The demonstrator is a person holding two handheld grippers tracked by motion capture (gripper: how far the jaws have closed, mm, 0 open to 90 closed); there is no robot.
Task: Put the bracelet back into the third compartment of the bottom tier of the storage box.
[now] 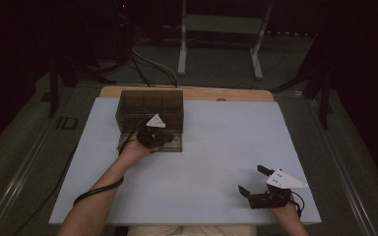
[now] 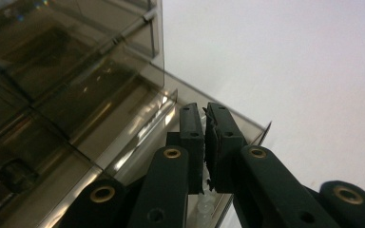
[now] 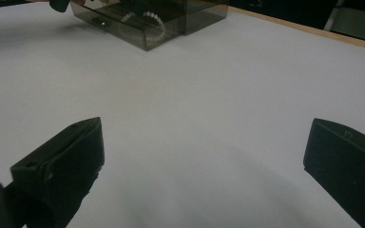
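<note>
hovering over the pulled-out drawer point(image 1: 170, 143) of the smoked acrylic organizer point(image 1: 150, 105) near the desk's far-left edge, your left gripper point(image 2: 204, 137) is clenched, seemingly empty; bead bracelet point(image 3: 147, 21) lies just below; right gripper point(image 1: 252, 181) rests released.

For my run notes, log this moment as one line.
left gripper: shut, over open drawer of smoked plastic box | bead string: in drawer | right gripper: open, on table
</note>
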